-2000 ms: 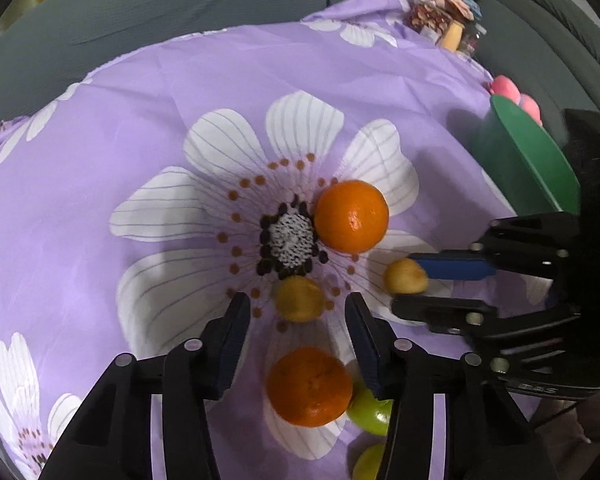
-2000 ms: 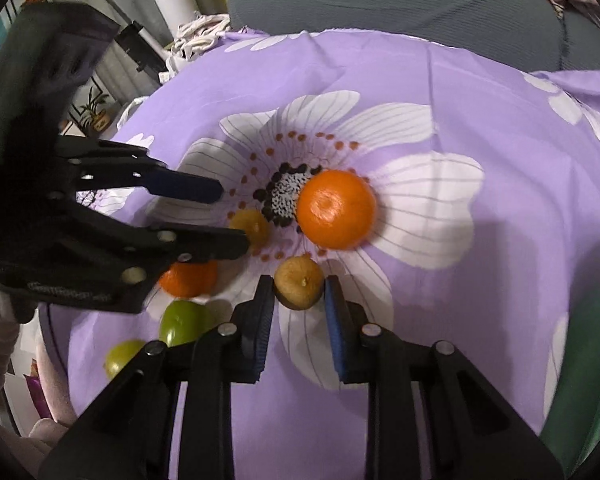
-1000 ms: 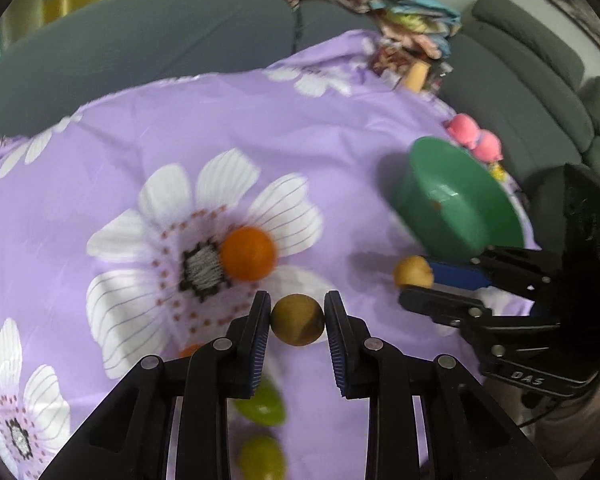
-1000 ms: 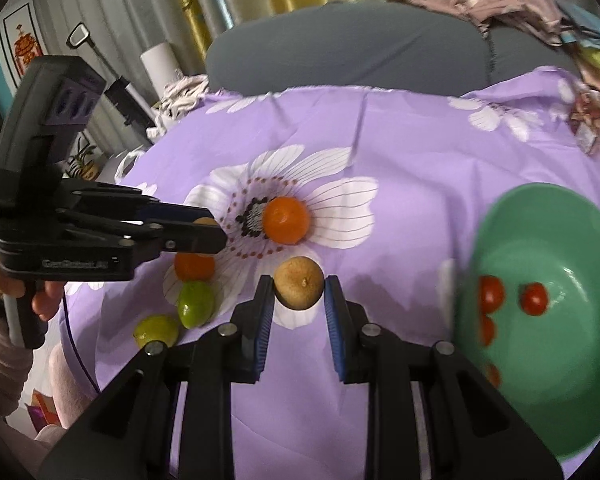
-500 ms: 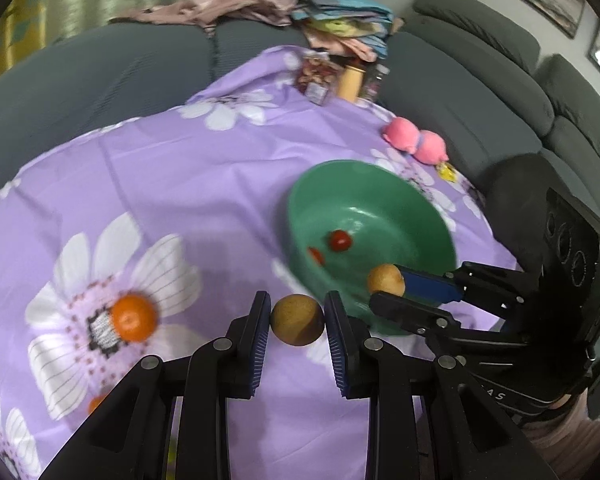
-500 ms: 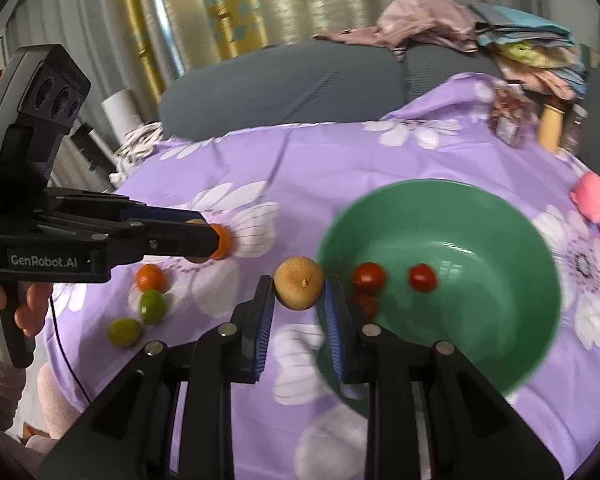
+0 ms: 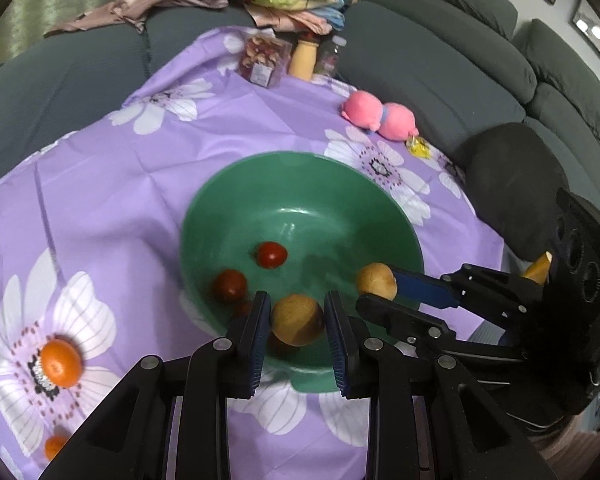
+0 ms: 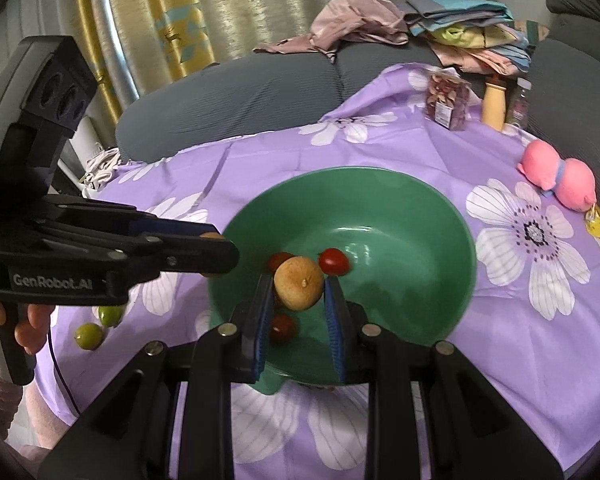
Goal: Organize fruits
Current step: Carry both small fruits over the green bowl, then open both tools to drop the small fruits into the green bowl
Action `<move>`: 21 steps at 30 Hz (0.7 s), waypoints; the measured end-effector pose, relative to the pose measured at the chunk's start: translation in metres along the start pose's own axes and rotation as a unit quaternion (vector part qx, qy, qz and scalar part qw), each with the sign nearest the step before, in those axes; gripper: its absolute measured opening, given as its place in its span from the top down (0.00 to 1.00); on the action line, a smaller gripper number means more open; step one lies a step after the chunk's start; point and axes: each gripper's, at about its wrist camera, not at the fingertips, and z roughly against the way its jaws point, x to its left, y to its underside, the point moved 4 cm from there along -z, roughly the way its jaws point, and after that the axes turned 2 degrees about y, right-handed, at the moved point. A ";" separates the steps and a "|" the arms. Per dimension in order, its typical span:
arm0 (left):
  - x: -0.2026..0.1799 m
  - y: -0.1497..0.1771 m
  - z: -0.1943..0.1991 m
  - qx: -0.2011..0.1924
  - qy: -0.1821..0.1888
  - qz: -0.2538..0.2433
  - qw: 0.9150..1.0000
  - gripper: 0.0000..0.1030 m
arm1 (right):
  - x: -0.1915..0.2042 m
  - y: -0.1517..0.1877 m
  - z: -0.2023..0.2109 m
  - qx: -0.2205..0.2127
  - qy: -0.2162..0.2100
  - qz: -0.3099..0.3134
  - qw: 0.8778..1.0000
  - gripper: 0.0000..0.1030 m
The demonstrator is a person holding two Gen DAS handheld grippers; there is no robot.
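Green bowl [image 7: 300,184] fills mid-frame in both views. My left gripper [image 7: 298,322] is clamped on one brown fruit [image 7: 297,319], my right gripper [image 8: 298,286] on another [image 8: 299,282], both over the bowl. Next, I judge, I part each gripper so the fruits drop beside the tomatoes [image 7: 272,255].

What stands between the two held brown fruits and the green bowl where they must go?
Nothing visible does. The left gripper and right gripper each hold a brown fruit above the open bowl. Only small tomatoes lie on its bottom, with free space beside them.
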 end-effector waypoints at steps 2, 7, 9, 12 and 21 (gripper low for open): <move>-0.002 -0.001 -0.007 0.007 -0.001 -0.002 1.000 0.72 | -0.004 0.001 -0.001 0.001 0.001 -0.004 1.000 0.75; -0.003 0.000 -0.019 0.020 -0.015 -0.003 1.000 0.72 | -0.010 0.003 -0.003 0.003 0.001 -0.010 1.000 0.74; -0.002 0.002 -0.021 0.023 -0.019 -0.003 1.000 0.72 | -0.010 0.003 -0.003 0.004 0.001 -0.011 1.000 0.74; -0.002 0.003 -0.022 0.024 -0.020 -0.003 1.000 0.72 | -0.010 0.004 -0.004 0.005 0.002 -0.011 1.000 0.73; 0.000 0.006 -0.009 0.013 -0.031 0.002 0.999 0.50 | -0.009 0.003 0.001 -0.002 0.003 -0.019 1.000 0.56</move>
